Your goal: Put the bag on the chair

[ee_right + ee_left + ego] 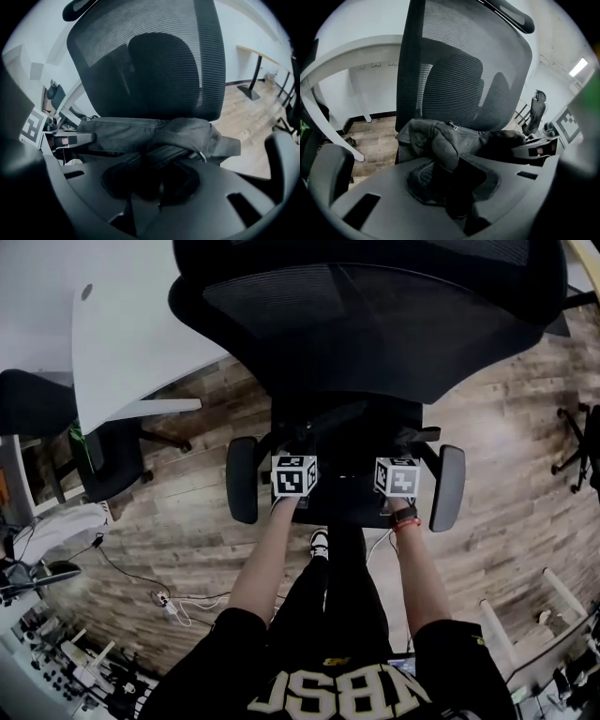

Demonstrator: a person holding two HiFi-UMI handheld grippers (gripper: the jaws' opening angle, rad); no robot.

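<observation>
A dark grey fabric bag hangs stretched between my two grippers just in front of the black mesh chair's backrest, over its seat. My left gripper is shut on a bunched fold at the bag's left end. At the other end my right gripper is shut on a strap and fold of the bag. In the head view both marker cubes sit side by side between the chair's armrests; the bag itself is lost in the dark there. The seat under the bag is hidden.
A white desk stands to the left of the chair, with a second black chair tucked beside it. Cables trail over the wooden floor at the lower left. Another chair's base shows at the right edge.
</observation>
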